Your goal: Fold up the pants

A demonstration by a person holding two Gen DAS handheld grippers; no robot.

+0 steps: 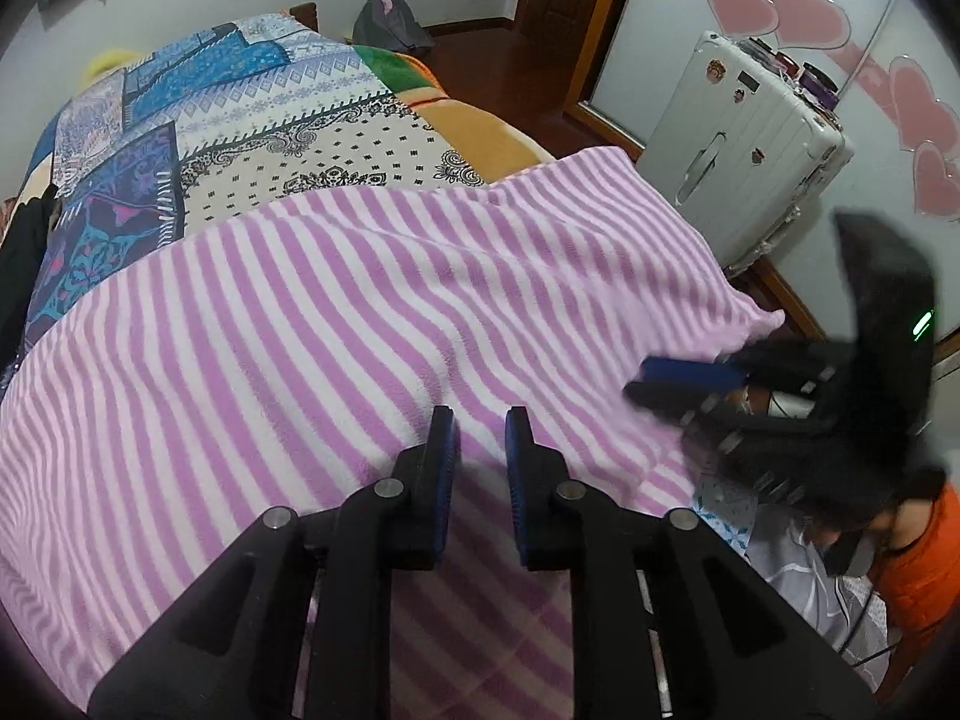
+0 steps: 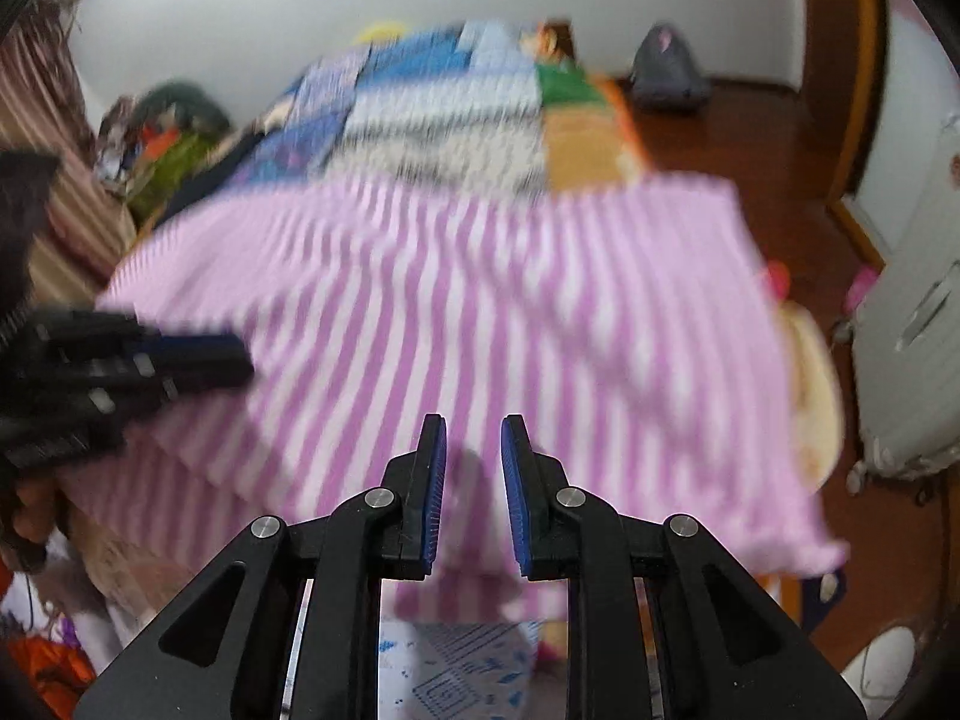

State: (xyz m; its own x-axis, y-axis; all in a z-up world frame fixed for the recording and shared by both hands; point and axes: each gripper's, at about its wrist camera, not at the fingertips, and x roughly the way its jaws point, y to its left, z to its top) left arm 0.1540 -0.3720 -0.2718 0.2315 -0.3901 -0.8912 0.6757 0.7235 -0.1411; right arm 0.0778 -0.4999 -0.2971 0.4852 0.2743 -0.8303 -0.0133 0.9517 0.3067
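The pink-and-white striped fleece pants (image 1: pixel 336 324) lie spread flat across the bed, with a folded edge at the near side (image 2: pixel 456 312). My left gripper (image 1: pixel 480 420) hovers over the near part of the fabric, its jaws a narrow gap apart with nothing between them. My right gripper (image 2: pixel 474 427) hangs over the pants' near edge, also slightly open and empty. Each gripper shows in the other's view: the right one (image 1: pixel 690 384) at the pants' right edge, the left one (image 2: pixel 180 354) at the left edge. The right wrist view is blurred.
A patchwork bedspread (image 1: pixel 252 102) covers the bed beyond the pants. A white suitcase (image 1: pixel 744 138) stands on the wooden floor at the right, a grey backpack (image 1: pixel 390 21) by the far wall. Piled clothes (image 2: pixel 162 138) lie left of the bed. An orange sleeve (image 1: pixel 924 570) shows.
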